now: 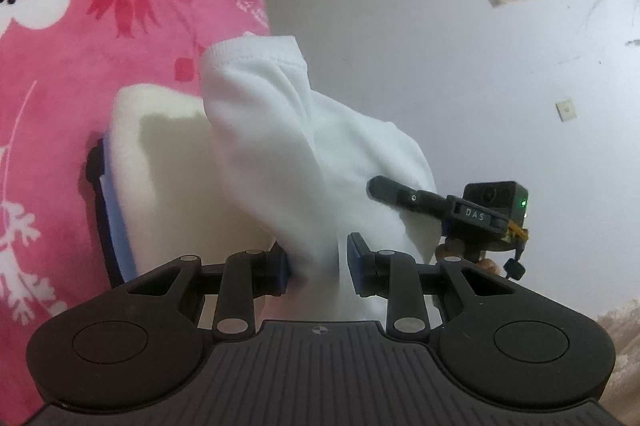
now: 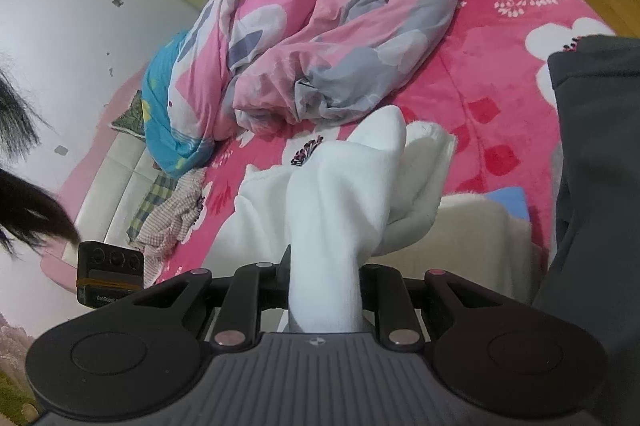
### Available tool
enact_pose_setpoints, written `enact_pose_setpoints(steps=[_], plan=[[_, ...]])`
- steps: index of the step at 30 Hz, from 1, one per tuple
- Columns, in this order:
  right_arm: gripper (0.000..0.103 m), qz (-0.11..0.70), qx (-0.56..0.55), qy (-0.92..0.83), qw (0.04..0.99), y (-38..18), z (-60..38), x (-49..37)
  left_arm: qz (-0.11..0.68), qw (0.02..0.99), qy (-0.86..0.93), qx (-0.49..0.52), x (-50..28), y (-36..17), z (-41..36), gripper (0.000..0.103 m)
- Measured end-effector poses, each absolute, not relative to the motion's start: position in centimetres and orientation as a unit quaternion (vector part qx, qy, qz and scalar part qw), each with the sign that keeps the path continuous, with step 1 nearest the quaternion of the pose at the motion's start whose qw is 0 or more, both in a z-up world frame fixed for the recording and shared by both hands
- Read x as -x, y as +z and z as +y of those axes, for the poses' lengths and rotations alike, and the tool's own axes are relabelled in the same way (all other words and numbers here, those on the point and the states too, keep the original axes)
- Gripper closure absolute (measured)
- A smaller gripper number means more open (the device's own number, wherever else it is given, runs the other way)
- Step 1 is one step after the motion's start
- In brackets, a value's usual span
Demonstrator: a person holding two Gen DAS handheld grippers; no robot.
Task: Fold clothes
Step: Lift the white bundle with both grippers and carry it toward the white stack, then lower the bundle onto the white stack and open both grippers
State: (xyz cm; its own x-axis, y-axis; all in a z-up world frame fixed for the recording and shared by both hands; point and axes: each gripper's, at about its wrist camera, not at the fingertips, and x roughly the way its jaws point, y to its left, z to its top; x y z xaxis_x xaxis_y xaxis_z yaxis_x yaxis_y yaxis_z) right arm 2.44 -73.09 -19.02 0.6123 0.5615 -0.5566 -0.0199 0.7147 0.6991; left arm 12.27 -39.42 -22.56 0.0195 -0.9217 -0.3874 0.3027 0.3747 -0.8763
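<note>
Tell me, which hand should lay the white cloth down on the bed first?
Probably left. Both jaws pinch the white cloth, but the left gripper hangs over the pink bedspread and the folded cream pile. The right gripper holds its end further out.

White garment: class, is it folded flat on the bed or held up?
Held up: the white garment hangs bunched between the right gripper and left gripper.

Garment (image 2: pixel 344 193) above bedspread (image 2: pixel 480 73), crumpled quilt (image 2: pixel 320 37) behind, perhaps touching.
</note>
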Motion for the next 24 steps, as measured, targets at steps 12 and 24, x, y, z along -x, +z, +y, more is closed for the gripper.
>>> enact_pose_setpoints(steps=[12, 24], plan=[[0.063, 0.433, -0.324, 0.148, 0.828, -24.5, -74.3, -4.9, 0.536, 0.663, -0.418, 0.315, -13.4, -26.6, -38.3, 0.072], [0.050, 0.412, -0.315, 0.033, 0.854, -20.2, -77.1, -1.3, 0.528, 0.671, -0.367, 0.368, -14.6, -26.7, -35.9, 0.064]])
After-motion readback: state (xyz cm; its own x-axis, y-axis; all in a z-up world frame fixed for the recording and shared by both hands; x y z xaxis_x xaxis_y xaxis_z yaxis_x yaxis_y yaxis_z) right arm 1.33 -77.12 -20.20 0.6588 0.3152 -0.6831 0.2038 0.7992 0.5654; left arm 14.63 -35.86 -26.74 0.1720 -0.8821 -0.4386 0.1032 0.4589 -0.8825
